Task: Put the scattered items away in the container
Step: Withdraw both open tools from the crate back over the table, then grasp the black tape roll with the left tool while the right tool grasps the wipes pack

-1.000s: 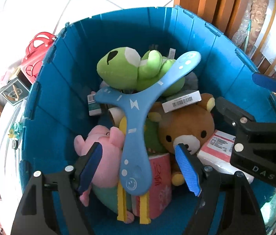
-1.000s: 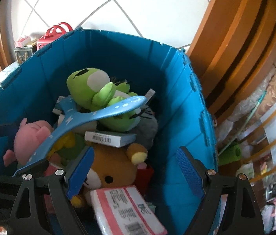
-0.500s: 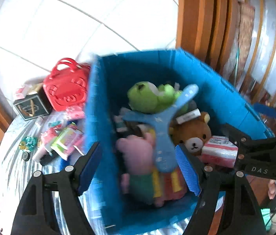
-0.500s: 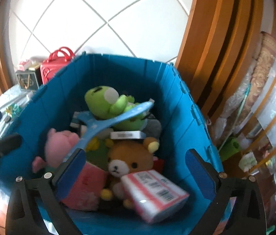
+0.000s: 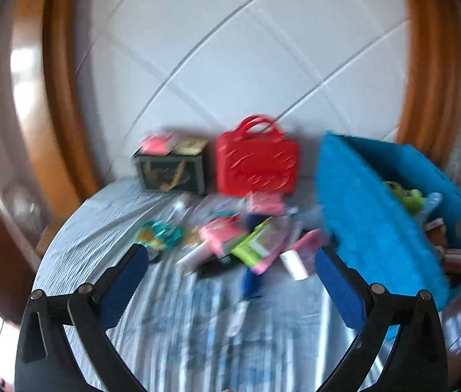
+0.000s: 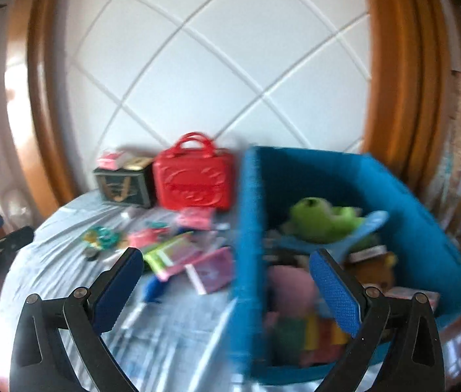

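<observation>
- On the striped table [image 5: 171, 320], toward twelve o'clock from the left tool [image 5: 230, 281], lies the loose pile [image 5: 237, 245] yet to be tidied — packets, a teal trinket [image 5: 160, 233], a small white box; blur hides finer detail.
- Left tool: its jaws have just been opening and stand wide, with nothing between the blue pads.
- Right tool [image 6: 227, 281]: jaws equally wide and empty, straddling the near wall of the blue container [image 6: 250, 228].
- Container position: at about three o'clock from the pile, already holding a green plush [image 6: 322, 219] and other toys.
- A red case [image 5: 256, 166] and a dark box [image 5: 171, 171] stand upright near the wall at twelve o'clock, well behind the pile.
- Risk: both views are smeared, so the hands seem to be swinging fast — a tool arriving at speed could scatter the light packets or push them off the table's edge.
- Risk: the items overlap, so a wide grasp may pinch two and drop one on the way over.
- Risk: the right tool is close to the container wall; a clip there could tip or shove it.
</observation>
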`<state>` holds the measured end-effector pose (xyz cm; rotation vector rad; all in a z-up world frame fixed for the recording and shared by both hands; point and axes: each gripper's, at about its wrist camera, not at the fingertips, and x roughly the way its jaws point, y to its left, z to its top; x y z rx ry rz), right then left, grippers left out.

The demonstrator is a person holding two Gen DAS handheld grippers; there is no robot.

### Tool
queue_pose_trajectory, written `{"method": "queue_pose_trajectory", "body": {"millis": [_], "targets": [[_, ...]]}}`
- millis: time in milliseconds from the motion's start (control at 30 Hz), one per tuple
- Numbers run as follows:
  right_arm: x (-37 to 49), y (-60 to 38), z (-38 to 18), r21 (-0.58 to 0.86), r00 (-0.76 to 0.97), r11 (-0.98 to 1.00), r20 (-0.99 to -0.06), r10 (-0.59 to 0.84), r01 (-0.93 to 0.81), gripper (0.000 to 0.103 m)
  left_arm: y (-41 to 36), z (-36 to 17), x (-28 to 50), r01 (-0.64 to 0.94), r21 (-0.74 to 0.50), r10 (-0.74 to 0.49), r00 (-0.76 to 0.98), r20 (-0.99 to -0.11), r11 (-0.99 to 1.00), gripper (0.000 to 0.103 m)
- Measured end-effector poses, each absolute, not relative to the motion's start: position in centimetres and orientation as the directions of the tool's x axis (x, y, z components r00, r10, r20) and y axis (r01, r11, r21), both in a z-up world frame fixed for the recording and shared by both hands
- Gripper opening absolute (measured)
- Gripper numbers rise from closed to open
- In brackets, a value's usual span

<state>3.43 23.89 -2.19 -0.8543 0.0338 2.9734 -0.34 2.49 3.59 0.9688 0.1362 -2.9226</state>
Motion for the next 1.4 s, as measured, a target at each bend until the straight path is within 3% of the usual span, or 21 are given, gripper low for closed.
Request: {"method": "queue_pose_trajectory", "body": {"millis": [167, 500, 700, 933, 1333, 1400], "targets": [[0.7, 18.5, -2.7, -0.002, -0.842, -0.999, -0.537, -0.042, 0.051, 0.103, -3.8, 1.5, -0.5, 0.204, -0.084, -0.118, -0.804, -0.583, -0.975, 0.103], [-7.1, 14.8, -8.9, 0.086, -0.762, -0.982, -0.621, -0.184, 0.167, 0.103, -12.4, -3.7, -2.7, 0.416, -0.045, -0.282, -0.687, -0.67, -0.908, 0.103], [-11.7, 11.2, -11.8, 0.094, -0.715, -0.979, -0.671, -0.198, 0.183, 0.103, -16.7, -7.6, -4.9, 0.439, -0.057, -0.273, -0.649, -0.71, -0.897, 0.103], [-16.4, 4.6, -14.9, 0.132, -0.693, -0.98, -0.693, -0.197, 0.147, 0.103, -21.0, -12.8, -11.9, 0.337, -0.057, -0.182, -0.635, -0.751, -0.94, 0.103], [-26.7, -1.0, -25.5, 0.17, -0.633, -0.977, -0.745, -0.211, 0.126, 0.102, -21.0, -29.3, -25.9, 0.235, -0.059, -0.078, -0.533, -0.842, -0.97, 0.103], [-28.1, -1.5, -27.2, 0.173, -0.613, -0.976, -0.76, -0.217, 0.132, 0.101, -20.9, -31.4, -27.3, 0.232, -0.07, -0.061, -0.512, -0.857, -0.97, 0.098]]}}
